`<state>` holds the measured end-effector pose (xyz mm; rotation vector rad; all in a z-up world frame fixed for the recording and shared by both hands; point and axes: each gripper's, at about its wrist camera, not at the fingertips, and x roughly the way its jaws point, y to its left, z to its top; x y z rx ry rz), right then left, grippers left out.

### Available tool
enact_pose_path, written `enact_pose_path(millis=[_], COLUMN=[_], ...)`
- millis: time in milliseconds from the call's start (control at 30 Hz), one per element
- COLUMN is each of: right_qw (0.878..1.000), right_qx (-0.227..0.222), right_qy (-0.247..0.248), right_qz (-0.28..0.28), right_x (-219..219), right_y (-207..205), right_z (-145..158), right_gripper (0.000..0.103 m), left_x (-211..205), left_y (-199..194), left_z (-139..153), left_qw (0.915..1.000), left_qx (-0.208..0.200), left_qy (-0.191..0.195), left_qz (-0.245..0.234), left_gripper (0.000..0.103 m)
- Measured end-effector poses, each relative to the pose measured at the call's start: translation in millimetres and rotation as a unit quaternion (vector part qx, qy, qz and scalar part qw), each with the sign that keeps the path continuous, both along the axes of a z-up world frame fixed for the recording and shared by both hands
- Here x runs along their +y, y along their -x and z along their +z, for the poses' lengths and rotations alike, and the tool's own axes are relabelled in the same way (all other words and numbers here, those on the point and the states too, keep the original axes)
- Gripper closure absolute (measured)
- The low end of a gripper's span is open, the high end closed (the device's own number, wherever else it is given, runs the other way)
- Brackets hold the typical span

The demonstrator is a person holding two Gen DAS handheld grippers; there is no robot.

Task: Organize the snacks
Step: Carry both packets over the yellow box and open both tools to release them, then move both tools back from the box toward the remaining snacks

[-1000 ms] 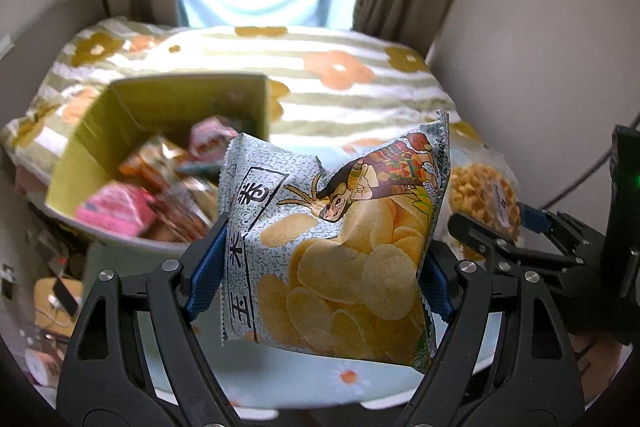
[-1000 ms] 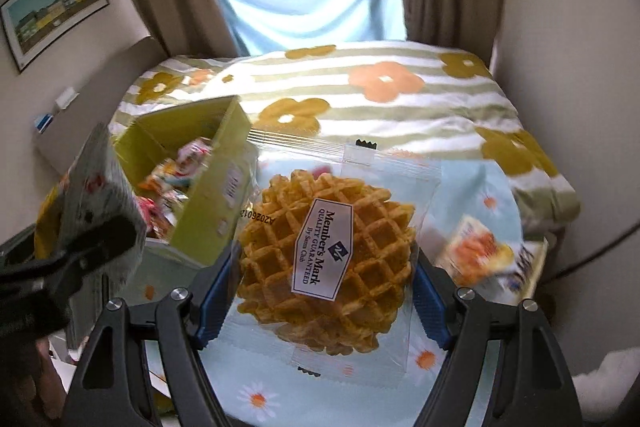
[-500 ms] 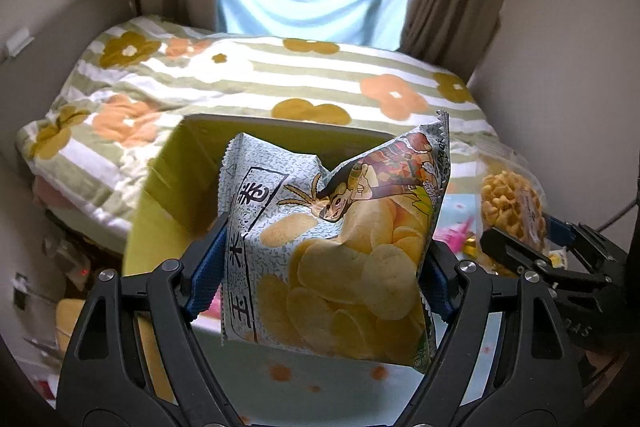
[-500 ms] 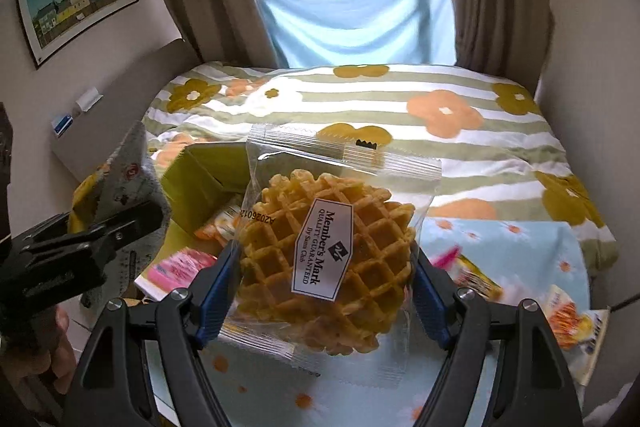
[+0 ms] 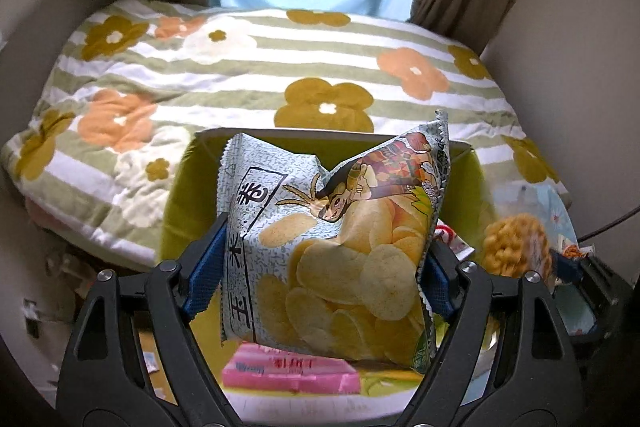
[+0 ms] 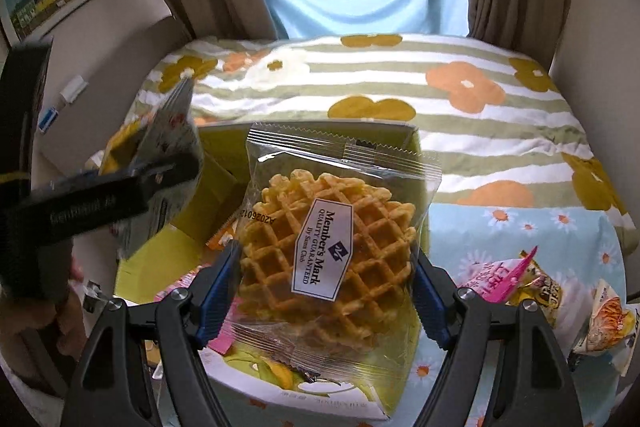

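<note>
The chip bag (image 5: pixel 332 247) is pale grey-green speckle with yellow chips and a cartoon figure printed on it. The waffle (image 6: pixel 328 251) is golden under clear wrap, with a white label. The box (image 6: pixel 216 167) is yellow-green inside. The bedspread (image 6: pixel 400 87) has green and white stripes with mustard, orange and white flowers. The cloth (image 6: pixel 520 223) is light blue with daisies.

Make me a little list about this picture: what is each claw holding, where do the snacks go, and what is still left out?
left claw: jaws opening, chip bag between them
right claw: shut on waffle pack
where snacks go: green box, under both claws
already in box: pink packet
still left out: snack packets on the daisy cloth
behind: flowered blanket
</note>
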<state>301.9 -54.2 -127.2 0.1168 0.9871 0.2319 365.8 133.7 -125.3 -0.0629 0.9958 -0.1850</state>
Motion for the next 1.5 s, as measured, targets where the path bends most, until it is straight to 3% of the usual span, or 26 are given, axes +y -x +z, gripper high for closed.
enact_pose_path(millis=[33,100,233,333,567,700,767,833,1200,1500], right_qw=[1.0,1.0,0.999,0.999,0.997,0.996,0.996,0.996,0.998,1.0], right_qx=[0.007,0.017,0.032,0.036,0.045,0.049,0.041,0.029,0.003,-0.012], right_qy=[0.001,0.002,0.0,0.007,-0.003,-0.018,-0.018,-0.019,-0.008,-0.003], right_qz=[0.002,0.004,0.019,0.029,0.055,0.073,0.076,0.079,0.061,0.014], right_x=[0.5,0.1,-3.3,-3.4,7.8,14.9,16.2,15.2,11.3,-7.9], right_y=[-2.9,-7.0,-13.6,-14.3,-14.0,-14.0,-9.8,-4.7,17.9,41.7], right_z=[-4.3,-10.8,-20.7,-23.7,-27.4,-30.5,-29.9,-28.1,-16.0,-0.4], right_gripper=[0.029,0.029,0.029,0.029,0.029,0.027,0.019,0.001,0.001,0.001], left_x=[-0.2,-0.6,10.6,25.0,39.1,36.1,34.4,35.4,35.4,15.8], left_y=[-3.4,-8.2,-10.1,-3.8,14.9,23.3,28.8,34.7,58.2,65.9], left_z=[-2.6,-7.2,-15.4,-19.7,-32.5,-28.0,-24.1,-22.6,-19.9,-6.9], left_qw=[1.0,0.9999,0.999,0.9984,0.996,0.9962,0.9964,0.9965,0.9977,0.9999], left_qx=[0.002,0.006,0.01,0.02,0.037,0.033,0.027,0.025,0.023,0.004], left_qy=[0.001,-0.007,-0.032,-0.019,-0.034,-0.035,-0.035,-0.032,-0.02,-0.003], left_qz=[0.0,0.006,0.028,0.05,0.073,0.073,0.073,0.073,0.061,0.014], left_gripper=[0.017,0.001,0.0,0.0,0.0,0.0,0.0,0.0,0.0,0.001])
